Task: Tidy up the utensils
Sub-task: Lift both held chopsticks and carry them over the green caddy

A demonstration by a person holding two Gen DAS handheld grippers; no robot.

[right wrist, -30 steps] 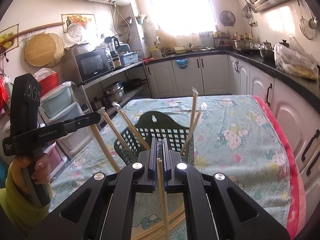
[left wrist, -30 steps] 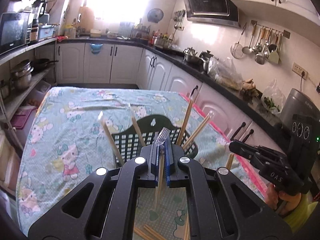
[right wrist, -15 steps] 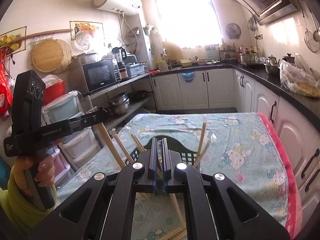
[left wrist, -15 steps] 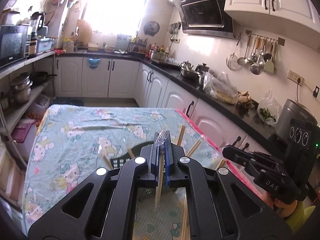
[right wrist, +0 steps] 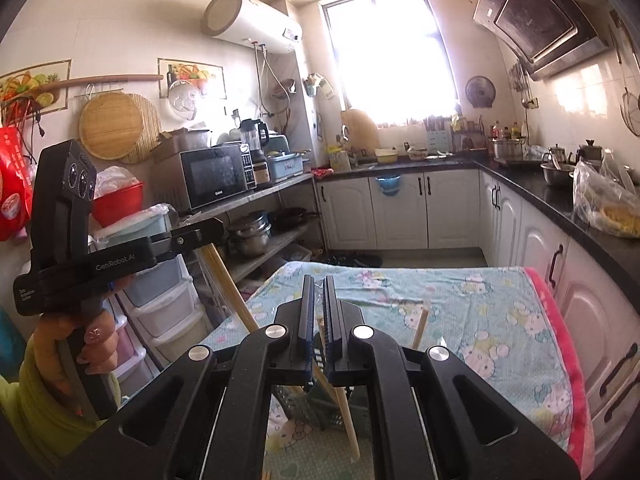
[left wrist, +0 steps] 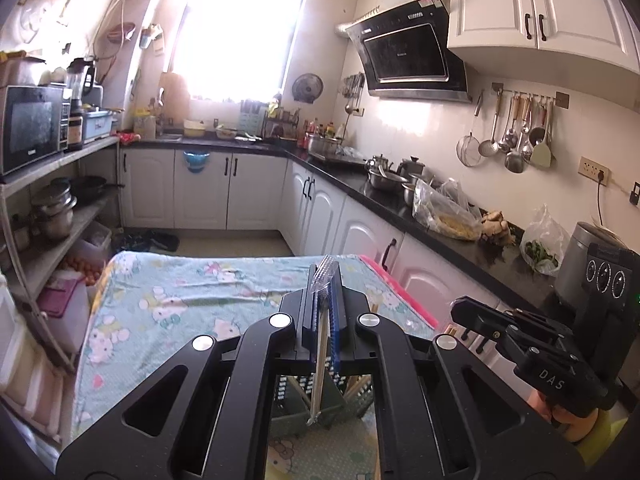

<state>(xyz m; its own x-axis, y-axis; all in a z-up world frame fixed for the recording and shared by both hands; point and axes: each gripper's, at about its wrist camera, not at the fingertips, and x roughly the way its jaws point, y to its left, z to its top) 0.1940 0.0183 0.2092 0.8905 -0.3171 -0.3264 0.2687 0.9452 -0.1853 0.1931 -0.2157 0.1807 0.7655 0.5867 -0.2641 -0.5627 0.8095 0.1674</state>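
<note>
The step in hand looks like carrying 1 chopstick in each gripper to the green basket [left wrist: 320, 408] and dropping both in upright; to do it well, keep each stick hanging nearly plumb, bring its lower tip over an open cell before letting go, and avoid knocking the sticks already leaning inside. On the left, the left gripper [left wrist: 322, 280] has its jaws pressed nearly together on a pale wrapped chopstick [left wrist: 319, 380], its clear sleeve poking out above the pads and its lower end dangling over the basket. In the right wrist view that same gripper shows at the far left, held by a hand [right wrist: 86, 344] in a yellow-green sleeve, the stick slanting down from it. To the right, the right gripper [right wrist: 319, 292] is likewise clamped narrow on a second wooden chopstick [right wrist: 340, 400], which angles down across the basket's near side. The basket sits on the counter [right wrist: 460, 312], under a cartoon-print cloth, directly below both grippers, with another stick [right wrist: 421, 326] standing in it.
</note>
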